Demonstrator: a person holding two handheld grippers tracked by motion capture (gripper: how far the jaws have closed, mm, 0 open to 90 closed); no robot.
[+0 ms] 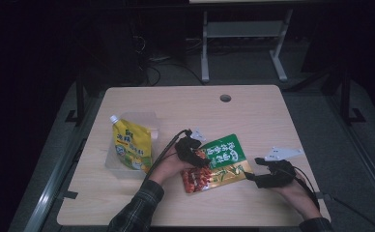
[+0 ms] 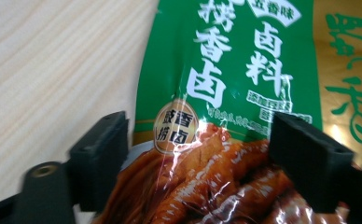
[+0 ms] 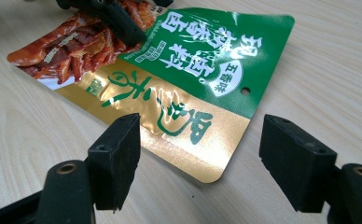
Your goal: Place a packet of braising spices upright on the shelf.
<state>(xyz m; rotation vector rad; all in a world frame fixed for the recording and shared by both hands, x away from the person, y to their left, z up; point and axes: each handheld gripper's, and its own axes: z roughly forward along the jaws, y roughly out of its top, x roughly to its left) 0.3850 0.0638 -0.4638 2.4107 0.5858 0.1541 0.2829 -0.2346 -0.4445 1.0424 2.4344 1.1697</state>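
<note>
Left gripper (image 2: 198, 154) agape over packet (image 2: 230, 74)

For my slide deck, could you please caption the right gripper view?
Open right gripper facing the gold corner of a green snack packet lying on the wooden table.

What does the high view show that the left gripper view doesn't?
High view alone: the yellow spouted pouch in a clear container, the right gripper, both forearms and the table's cable hole. Left gripper view alone: a close look at the round badge on the packet and the left gripper with jaws apart over it. Both: the green and gold snack packet on the wooden table.
</note>
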